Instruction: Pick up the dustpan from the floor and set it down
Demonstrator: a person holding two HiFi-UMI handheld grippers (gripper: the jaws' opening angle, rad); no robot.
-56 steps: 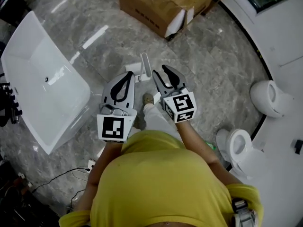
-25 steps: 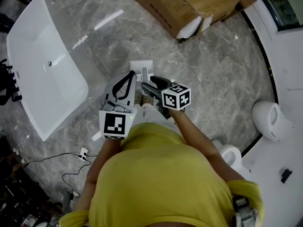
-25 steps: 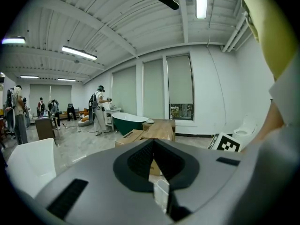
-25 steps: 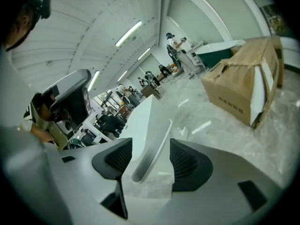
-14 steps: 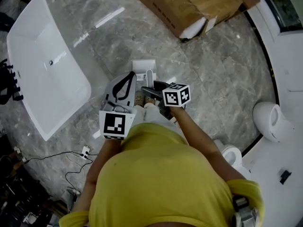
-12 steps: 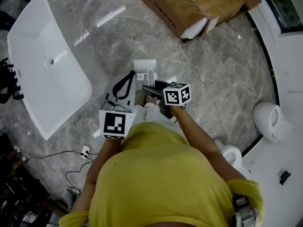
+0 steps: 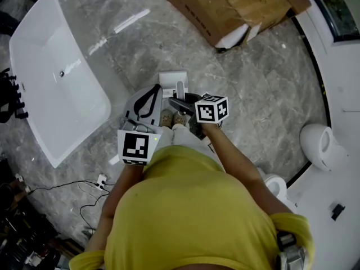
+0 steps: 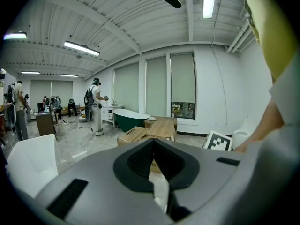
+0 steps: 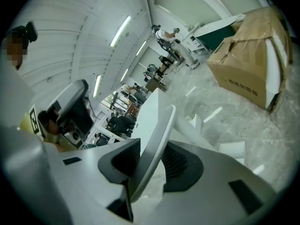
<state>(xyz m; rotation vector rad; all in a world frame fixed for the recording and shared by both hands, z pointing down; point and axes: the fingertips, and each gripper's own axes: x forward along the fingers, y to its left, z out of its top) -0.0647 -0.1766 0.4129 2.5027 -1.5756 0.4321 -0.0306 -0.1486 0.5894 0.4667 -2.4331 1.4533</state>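
Against a second ago: found the right gripper (image 7: 179,100) rolled over and shifted in onto the dustpan (image 7: 172,79). Caught its jaws closing, partway in, with the upright handle (image 9: 157,139) filling the gap between the pads. Saw no change in the left gripper (image 7: 154,89): jaws tip to tip, nothing between them, held just left of the handle. Found the dustpan itself unmoved, flat on the marble floor (image 7: 253,89), just ahead of the person's shoes (image 7: 171,118).

Checked margins next. Noted the bathtub (image 7: 56,77) well off to the left, the cardboard box (image 7: 225,10) ahead and to the right, a toilet (image 7: 318,145) and the white platform (image 7: 343,94) far right, cables (image 7: 84,193) back left. Logged bare floor all round the pan, widest toward the right.
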